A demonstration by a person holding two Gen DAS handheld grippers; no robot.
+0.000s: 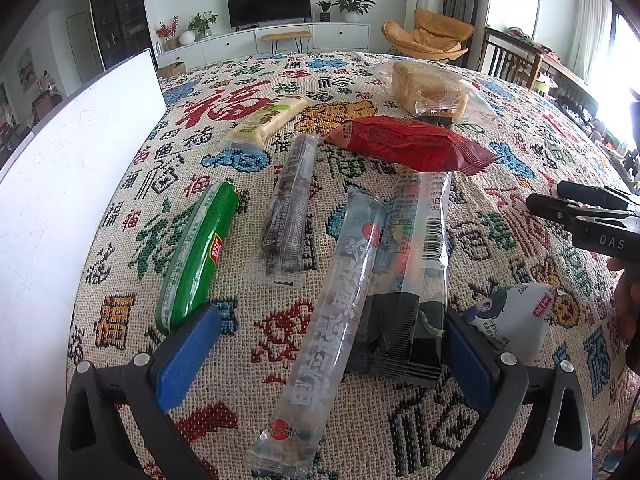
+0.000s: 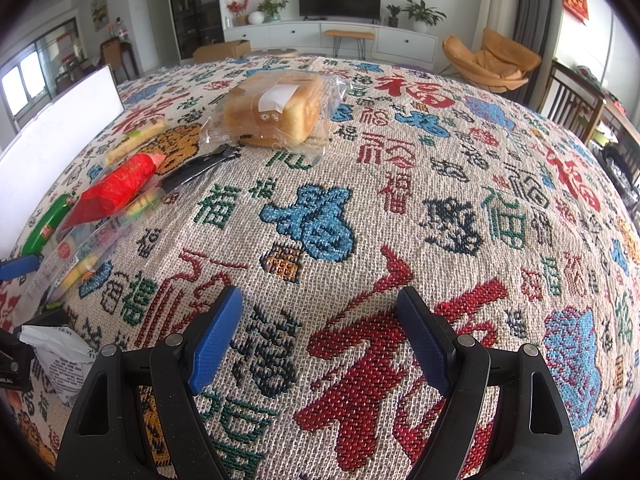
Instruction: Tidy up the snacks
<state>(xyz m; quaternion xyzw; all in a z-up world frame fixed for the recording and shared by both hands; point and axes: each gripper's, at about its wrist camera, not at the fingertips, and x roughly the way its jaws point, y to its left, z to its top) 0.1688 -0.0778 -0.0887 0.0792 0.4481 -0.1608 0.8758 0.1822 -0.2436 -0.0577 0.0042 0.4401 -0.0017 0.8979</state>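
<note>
Left wrist view
- Left gripper [image 1: 332,344]: jaws spread wide and holding nothing; its 2 blue pads flank a clear wrapped bar [image 1: 324,332] and a dark-ended packet [image 1: 412,280], which lie side by side on the tablecloth [image 1: 520,184].
- Green sausage [image 1: 196,256]: lies just beyond the left pad, pointing away from the camera.
- Dark bar in clear wrap [image 1: 288,208]: between the sausage and the 2 central packets.
- Red packet [image 1: 408,144]: lies across the far end of the dark-ended packet.
- Pale wafer pack [image 1: 268,118]: farther back, near a white board [image 1: 68,184].
- Bagged bread [image 1: 430,90]: at the back of the group.
- White pouch [image 1: 516,316]: just outside the right pad.
- Right gripper [image 1: 540,200]: enters at the right edge (side-on, so I cannot tell its opening here).

Right wrist view
- Right gripper [image 2: 320,344]: jaws wide apart, nothing between them, over bare tablecloth [image 2: 440,184].
- Bagged bread [image 2: 276,110]: ahead, well apart from the pads.
- Other snacks: clustered at the left edge, the red packet [image 2: 116,188] and green sausage [image 2: 48,224] among them.
</note>
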